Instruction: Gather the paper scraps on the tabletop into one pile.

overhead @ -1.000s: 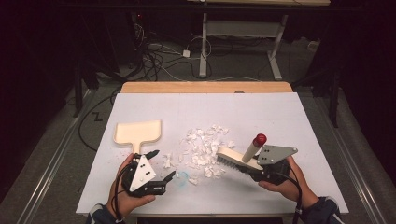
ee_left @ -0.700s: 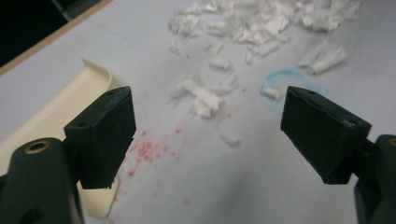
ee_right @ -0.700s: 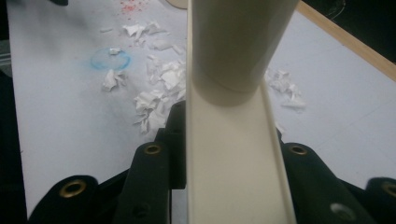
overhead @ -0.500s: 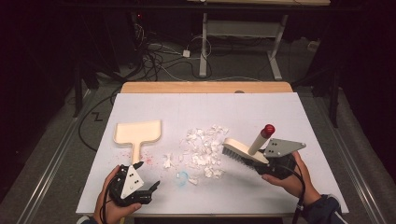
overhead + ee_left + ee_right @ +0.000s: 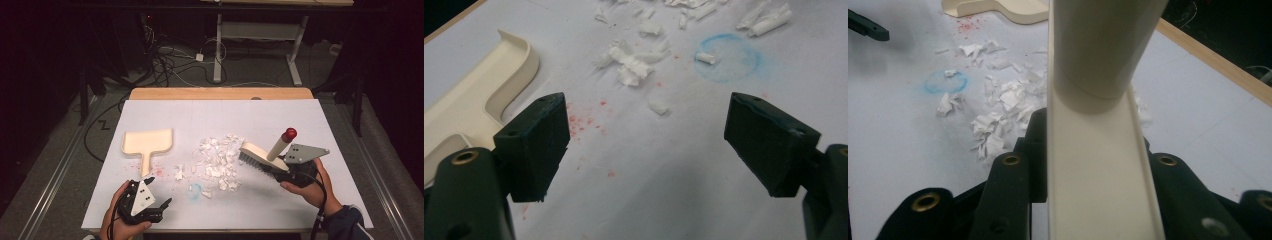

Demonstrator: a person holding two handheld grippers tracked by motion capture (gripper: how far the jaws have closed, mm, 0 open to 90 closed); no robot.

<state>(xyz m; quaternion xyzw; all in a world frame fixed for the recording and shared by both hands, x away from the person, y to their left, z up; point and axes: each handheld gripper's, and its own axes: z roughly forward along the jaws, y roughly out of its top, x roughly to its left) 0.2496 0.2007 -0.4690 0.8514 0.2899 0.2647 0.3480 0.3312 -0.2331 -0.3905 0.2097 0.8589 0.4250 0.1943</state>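
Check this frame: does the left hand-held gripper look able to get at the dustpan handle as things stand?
Probably yes. The left hand-held gripper has its jaws open, and the dustpan handle lies just ahead with bare table between; the paper scraps lie off to the side.

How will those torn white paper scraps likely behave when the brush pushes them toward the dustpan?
The paper scraps look thin and crumpled, so they are probably very light and floppy. Lying loose and scattered, they will likely spread or flick aside under the brush rather than move together. Some may catch in the bristles.

Black claws [image 5: 649, 145], brass-ringed screw holes
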